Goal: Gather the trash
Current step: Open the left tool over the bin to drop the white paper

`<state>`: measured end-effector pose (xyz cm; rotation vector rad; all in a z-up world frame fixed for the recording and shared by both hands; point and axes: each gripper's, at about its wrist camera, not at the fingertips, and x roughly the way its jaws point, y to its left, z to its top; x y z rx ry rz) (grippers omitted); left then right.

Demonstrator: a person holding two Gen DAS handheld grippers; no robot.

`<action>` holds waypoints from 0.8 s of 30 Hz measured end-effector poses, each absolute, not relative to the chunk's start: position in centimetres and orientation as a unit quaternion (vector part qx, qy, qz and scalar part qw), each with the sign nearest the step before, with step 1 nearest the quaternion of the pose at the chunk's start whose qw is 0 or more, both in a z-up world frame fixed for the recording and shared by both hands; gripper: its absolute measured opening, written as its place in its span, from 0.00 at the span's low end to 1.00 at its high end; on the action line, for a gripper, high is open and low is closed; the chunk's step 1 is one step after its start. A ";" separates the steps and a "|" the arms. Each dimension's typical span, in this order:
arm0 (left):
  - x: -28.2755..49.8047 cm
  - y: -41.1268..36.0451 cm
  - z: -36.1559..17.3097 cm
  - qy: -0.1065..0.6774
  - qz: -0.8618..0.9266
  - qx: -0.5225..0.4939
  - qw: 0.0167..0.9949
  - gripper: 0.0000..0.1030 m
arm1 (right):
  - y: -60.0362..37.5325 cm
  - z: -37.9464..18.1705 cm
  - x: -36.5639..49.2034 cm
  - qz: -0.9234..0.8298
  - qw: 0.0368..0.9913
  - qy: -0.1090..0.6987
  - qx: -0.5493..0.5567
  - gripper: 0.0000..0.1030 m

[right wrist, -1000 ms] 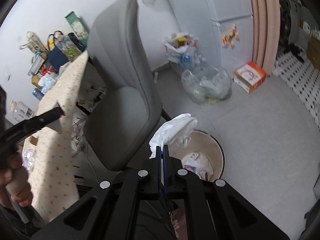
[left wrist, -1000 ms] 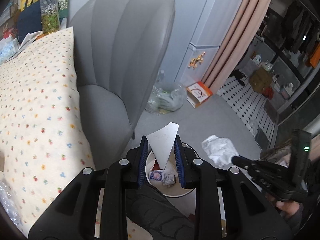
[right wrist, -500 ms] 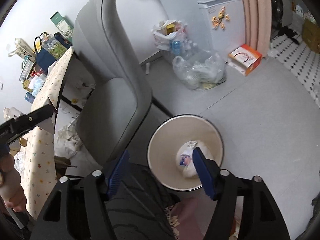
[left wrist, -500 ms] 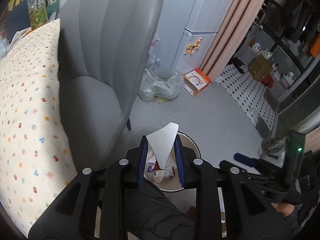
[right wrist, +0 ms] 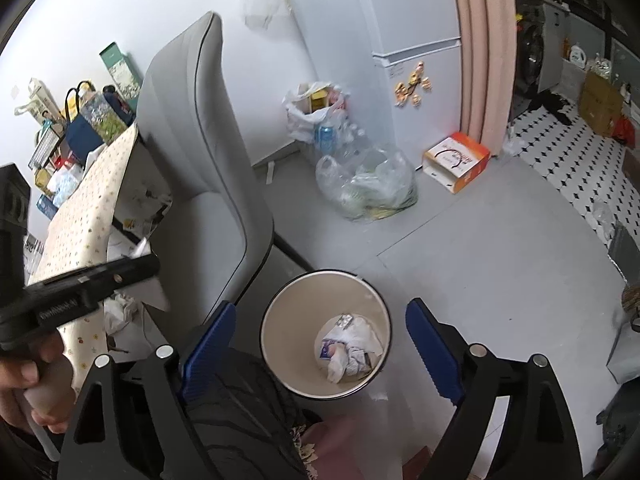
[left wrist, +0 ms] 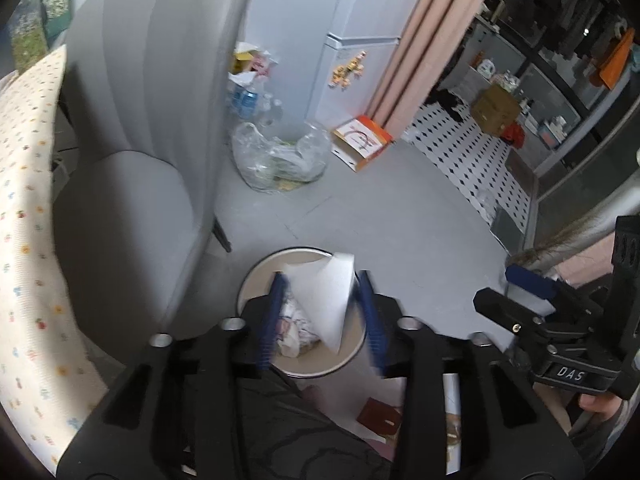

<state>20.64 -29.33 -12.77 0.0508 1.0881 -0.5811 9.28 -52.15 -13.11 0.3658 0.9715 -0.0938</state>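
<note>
A cream trash bin (right wrist: 280, 304) stands on the grey floor beside the chair, with crumpled tissue and wrappers (right wrist: 352, 346) at its bottom. My right gripper (right wrist: 320, 306) hovers over it, jaws still opening wide, nothing between the blue pads. In the left wrist view my left gripper (left wrist: 322, 300) is above the same bin (left wrist: 256, 276). Its jaws are opening around a white triangular piece of paper (left wrist: 324, 300), which hangs loose and tilted between the pads, point down. The right gripper (left wrist: 524, 284) shows at the right edge there. The left gripper's finger (right wrist: 120, 272) crosses the left side of the right wrist view.
A grey upholstered chair (right wrist: 200, 152) stands close left of the bin, and a table with a dotted cloth (left wrist: 24, 208) lies beyond it. A clear plastic bag of bottles (right wrist: 368, 184), an orange-and-white box (right wrist: 456, 160), a white fridge (right wrist: 416, 40) and a pink curtain (right wrist: 484, 40) line the far side.
The right gripper let go of the white tissue, which now lies in the bin, and its jaws spread wide. The left gripper moved over the bin, and its jaws widened around the paper.
</note>
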 end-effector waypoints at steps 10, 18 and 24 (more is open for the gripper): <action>20.3 -27.3 -10.1 0.481 -0.251 0.006 0.840 0.89 | -52.0 -12.0 8.7 -0.057 0.881 0.440 0.164 0.93; 19.6 -23.4 -6.9 0.441 -0.235 -0.033 0.865 0.94 | -49.7 -9.9 8.9 -0.058 0.904 0.402 0.135 0.93; 17.9 -20.0 -3.5 0.372 -0.181 -0.046 0.909 0.94 | -48.0 -7.8 9.0 -0.072 0.911 0.386 0.123 0.93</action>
